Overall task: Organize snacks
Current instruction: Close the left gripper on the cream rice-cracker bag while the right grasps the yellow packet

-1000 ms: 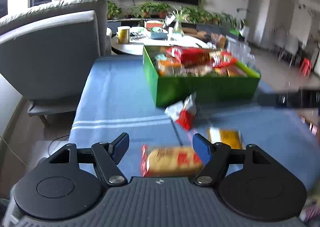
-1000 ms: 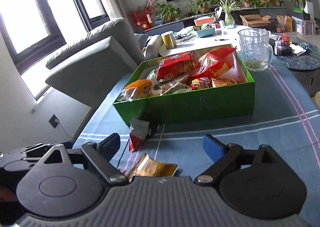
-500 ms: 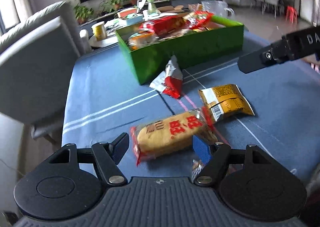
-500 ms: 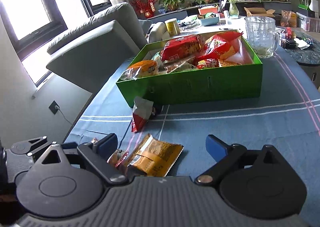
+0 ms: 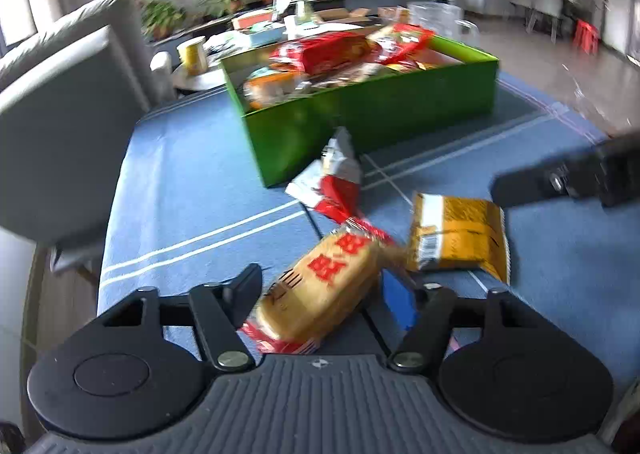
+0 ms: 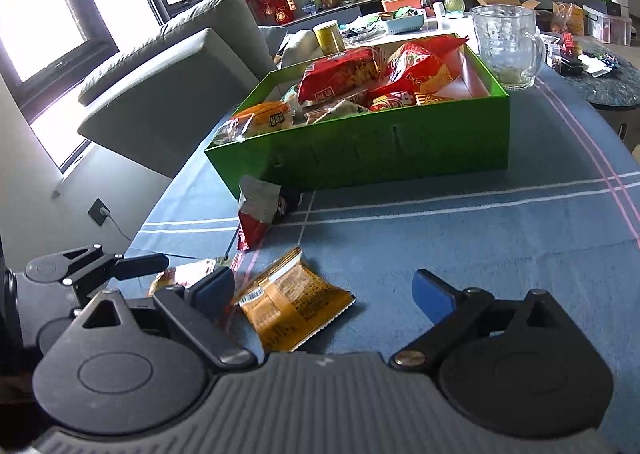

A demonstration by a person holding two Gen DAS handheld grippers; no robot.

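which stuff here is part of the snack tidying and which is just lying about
Part of the job:
- green box, already holding snacks
- bread pack, between the closing left gripper jaws
- yellow packet, in front of the open right gripper
- red and white wrapper

Just lying about:
- glass mug
- yellow cup
- grey sofa

in the lower frame the right gripper (image 6: 324, 290) stood with jaws apart over an orange snack packet (image 6: 290, 300) on the blue tablecloth (image 6: 460, 238). at centre sat the green box (image 6: 360, 150) of snacks, a red-and-silver wrapper (image 6: 256, 214) against its lower-left corner. the left gripper (image 6: 140, 266) showed at left.
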